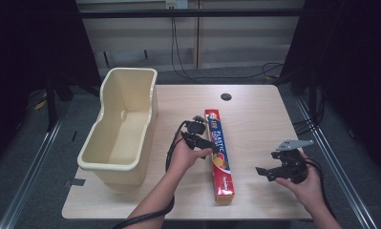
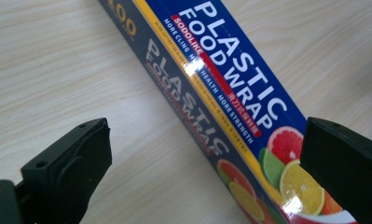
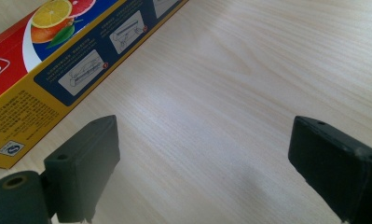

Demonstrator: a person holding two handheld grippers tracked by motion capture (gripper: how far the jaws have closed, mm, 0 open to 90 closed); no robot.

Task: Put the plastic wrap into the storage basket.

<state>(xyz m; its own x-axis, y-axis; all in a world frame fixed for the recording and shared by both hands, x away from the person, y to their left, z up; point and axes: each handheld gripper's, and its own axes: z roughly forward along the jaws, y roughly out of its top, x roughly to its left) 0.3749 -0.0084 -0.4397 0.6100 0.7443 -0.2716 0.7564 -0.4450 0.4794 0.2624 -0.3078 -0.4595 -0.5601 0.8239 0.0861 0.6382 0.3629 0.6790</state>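
Nearby, a cream tub stands left of the wrap box.

Wrap box: blue top, yellow stripe, red near end, citrus print. Bin cream. Table pale woodgrain. Jaws black.

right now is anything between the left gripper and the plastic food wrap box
Nothing visible. The left gripper is open with its jaws to either side of the plastic food wrap box, which lies flat on the wooden table. In the high view the cream plastic bin sits off to the left, clear of it.
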